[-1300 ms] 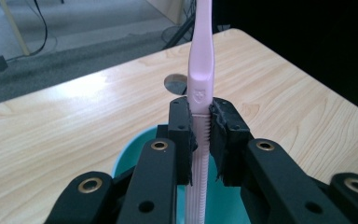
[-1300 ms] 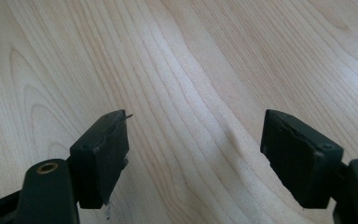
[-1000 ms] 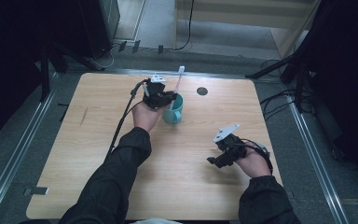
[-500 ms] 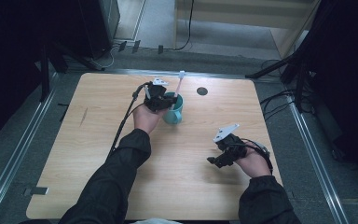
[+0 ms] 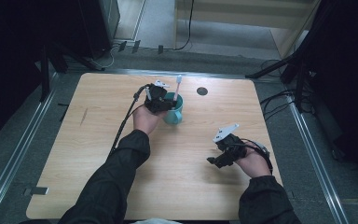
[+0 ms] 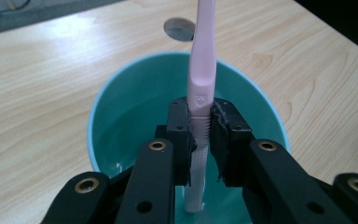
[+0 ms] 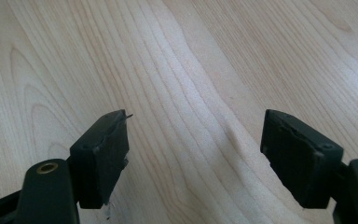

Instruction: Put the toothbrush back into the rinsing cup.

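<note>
A: What lies nearest the person?

B: The right gripper [image 5: 219, 157] rests low over the pale wooden table [image 5: 98, 154], jaws spread wide with nothing between them.

A: And farther out?

B: The left gripper [image 6: 200, 126] is clamped on a pink plastic toothbrush [image 6: 200, 70] at its ribbed neck. The toothbrush stands nearly upright inside a round teal plastic cup [image 6: 121, 116], lower end at the bottom. The cup sits mid-table towards the far edge, near a small dark round hole [image 5: 202, 91].

A: How should this step go?

B: Probably part the jaws slowly, letting the brush lean onto the rim, then lift straight up without nudging the cup.
</note>
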`<state>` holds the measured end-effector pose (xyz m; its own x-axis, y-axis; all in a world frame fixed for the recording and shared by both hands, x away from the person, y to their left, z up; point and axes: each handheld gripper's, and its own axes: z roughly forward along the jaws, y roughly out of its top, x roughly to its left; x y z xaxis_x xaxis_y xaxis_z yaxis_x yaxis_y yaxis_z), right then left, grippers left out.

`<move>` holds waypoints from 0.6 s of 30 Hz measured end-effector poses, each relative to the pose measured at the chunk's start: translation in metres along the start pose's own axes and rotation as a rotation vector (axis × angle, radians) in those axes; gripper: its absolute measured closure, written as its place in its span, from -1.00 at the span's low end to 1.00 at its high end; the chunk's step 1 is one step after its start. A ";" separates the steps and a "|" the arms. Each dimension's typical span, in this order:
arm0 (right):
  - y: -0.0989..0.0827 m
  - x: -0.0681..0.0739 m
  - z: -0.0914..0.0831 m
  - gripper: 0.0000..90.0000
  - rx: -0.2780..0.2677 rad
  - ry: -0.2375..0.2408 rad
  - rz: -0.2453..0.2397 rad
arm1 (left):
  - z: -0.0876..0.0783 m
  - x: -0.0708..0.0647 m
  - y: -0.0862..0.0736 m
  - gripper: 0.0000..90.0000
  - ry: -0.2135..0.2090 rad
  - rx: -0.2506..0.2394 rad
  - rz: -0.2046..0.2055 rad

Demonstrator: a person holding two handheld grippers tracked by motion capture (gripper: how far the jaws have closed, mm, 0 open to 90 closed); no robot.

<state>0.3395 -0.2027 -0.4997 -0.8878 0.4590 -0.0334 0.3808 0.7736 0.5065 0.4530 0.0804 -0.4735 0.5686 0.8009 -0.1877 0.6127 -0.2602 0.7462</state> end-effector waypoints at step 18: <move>-0.001 -0.002 -0.001 -0.47 -0.006 -0.001 0.009 | -0.035 0.003 0.012 0.42 -0.028 0.018 -0.008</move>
<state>0.3403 -0.2046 -0.4993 -0.8840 0.4665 -0.0295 0.3875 0.7666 0.5121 0.4425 0.0982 -0.4430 0.5784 0.7878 -0.2117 0.6270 -0.2632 0.7332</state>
